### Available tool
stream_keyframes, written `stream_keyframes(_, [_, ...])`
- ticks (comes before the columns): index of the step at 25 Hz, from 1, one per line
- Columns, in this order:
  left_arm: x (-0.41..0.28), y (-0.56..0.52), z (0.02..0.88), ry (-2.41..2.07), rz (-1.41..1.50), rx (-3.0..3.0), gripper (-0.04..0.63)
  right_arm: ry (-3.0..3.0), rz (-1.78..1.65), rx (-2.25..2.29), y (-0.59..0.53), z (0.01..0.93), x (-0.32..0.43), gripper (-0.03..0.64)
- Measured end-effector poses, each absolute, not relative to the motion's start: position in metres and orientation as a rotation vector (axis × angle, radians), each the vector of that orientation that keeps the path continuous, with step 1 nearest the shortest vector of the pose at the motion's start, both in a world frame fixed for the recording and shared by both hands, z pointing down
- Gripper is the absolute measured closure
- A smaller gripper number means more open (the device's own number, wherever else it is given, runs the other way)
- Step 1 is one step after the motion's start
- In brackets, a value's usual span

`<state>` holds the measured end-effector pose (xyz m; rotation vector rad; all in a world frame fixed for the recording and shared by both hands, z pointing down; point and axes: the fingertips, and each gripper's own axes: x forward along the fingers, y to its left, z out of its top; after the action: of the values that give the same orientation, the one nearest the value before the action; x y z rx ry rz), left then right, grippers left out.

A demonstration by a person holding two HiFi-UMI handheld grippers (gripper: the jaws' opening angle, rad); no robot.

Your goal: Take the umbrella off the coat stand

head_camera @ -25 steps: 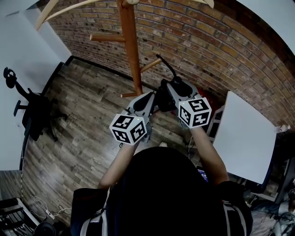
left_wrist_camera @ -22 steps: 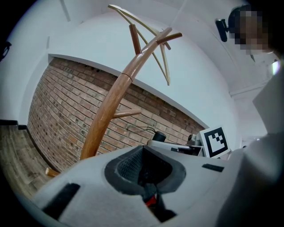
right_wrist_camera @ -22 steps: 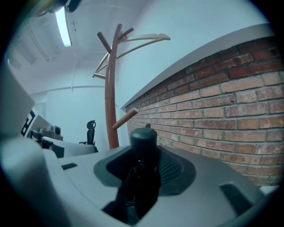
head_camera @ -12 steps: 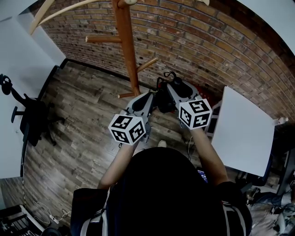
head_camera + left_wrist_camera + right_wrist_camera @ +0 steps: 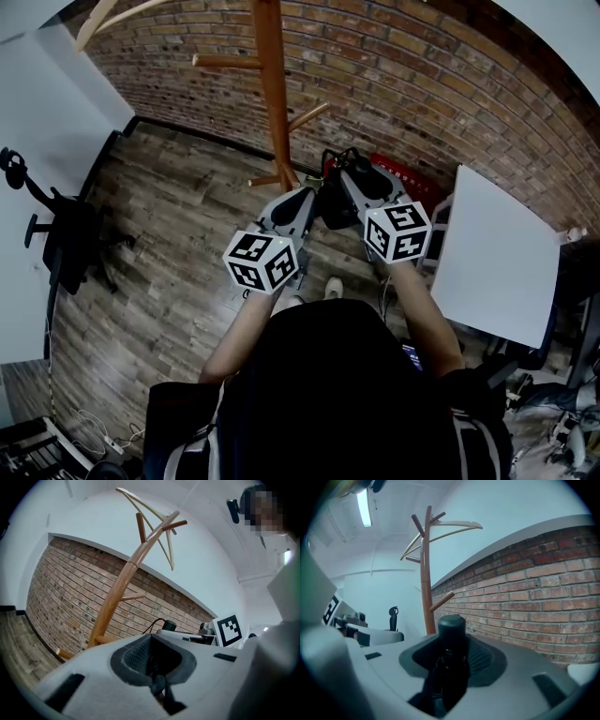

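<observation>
A black folded umbrella point(image 5: 330, 202) hangs level between my two grippers, clear of the wooden coat stand point(image 5: 272, 94). My left gripper point(image 5: 307, 199) is shut on its fabric end, seen as dark cloth point(image 5: 159, 686) between the jaws in the left gripper view. My right gripper point(image 5: 354, 180) is shut on the handle end; the round black handle point(image 5: 451, 627) stands up between its jaws in the right gripper view. The handle's cord loop point(image 5: 339, 153) dangles free, touching no peg. The stand point(image 5: 424, 588) rises just beyond, against the brick wall.
A white table point(image 5: 497, 267) stands to the right. A black office chair point(image 5: 66, 230) sits at the left by the white wall. A red object point(image 5: 403, 187) lies on the floor at the brick wall. Cables point(image 5: 94, 431) trail at the lower left.
The cord loop, stretched up toward a lower peg one second ago, has come off and curled back. Both grippers and the umbrella have drawn back from the stand.
</observation>
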<state>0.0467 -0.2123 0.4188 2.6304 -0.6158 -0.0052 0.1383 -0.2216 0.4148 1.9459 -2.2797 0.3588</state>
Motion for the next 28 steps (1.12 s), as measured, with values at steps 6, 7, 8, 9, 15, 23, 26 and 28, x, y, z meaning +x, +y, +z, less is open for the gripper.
stream_keyframes(6, [0.025, -0.203, 0.422, -0.623, 0.000, 2.621, 0.575, -2.274, 0.359, 1.949, -0.210, 0.414, 0.121, 0.448])
stream_keyframes(7, [0.022, -0.201, 0.423, -0.623, 0.001, 2.619, 0.575, -2.272, 0.361, 1.956, -0.209, 0.414, 0.120, 0.448])
stream_keyframes(8, [0.018, -0.200, 0.424, -0.624, 0.002, 2.615, 0.575, -2.268, 0.360, 1.963, -0.207, 0.414, 0.119, 0.448])
stream_keyframes(9, [0.015, -0.199, 0.426, -0.625, 0.002, 2.609, 0.575, -2.263, 0.357, 1.966, -0.205, 0.414, 0.117, 0.448])
stream_keyframes(15, [-0.004, -0.193, 0.434, -0.626, 0.011, 2.596, 0.575, -2.245, 0.359, 1.972, -0.194, 0.419, 0.101, 0.448])
stream_keyframes(23, [-0.008, -0.193, 0.441, -0.634, 0.027, 2.613, 0.575, -2.244, 0.368, 1.970, -0.184, 0.426, 0.093, 0.448])
stream_keyframes(26, [-0.007, -0.194, 0.441, -0.651, 0.036, 2.623, 0.575, -2.252, 0.355, 1.959, -0.186, 0.423, 0.094, 0.448])
stream_keyframes(28, [-0.005, -0.192, 0.437, -0.655, 0.028, 2.630, 0.575, -2.257, 0.352, 1.951, -0.185, 0.423, 0.095, 0.448])
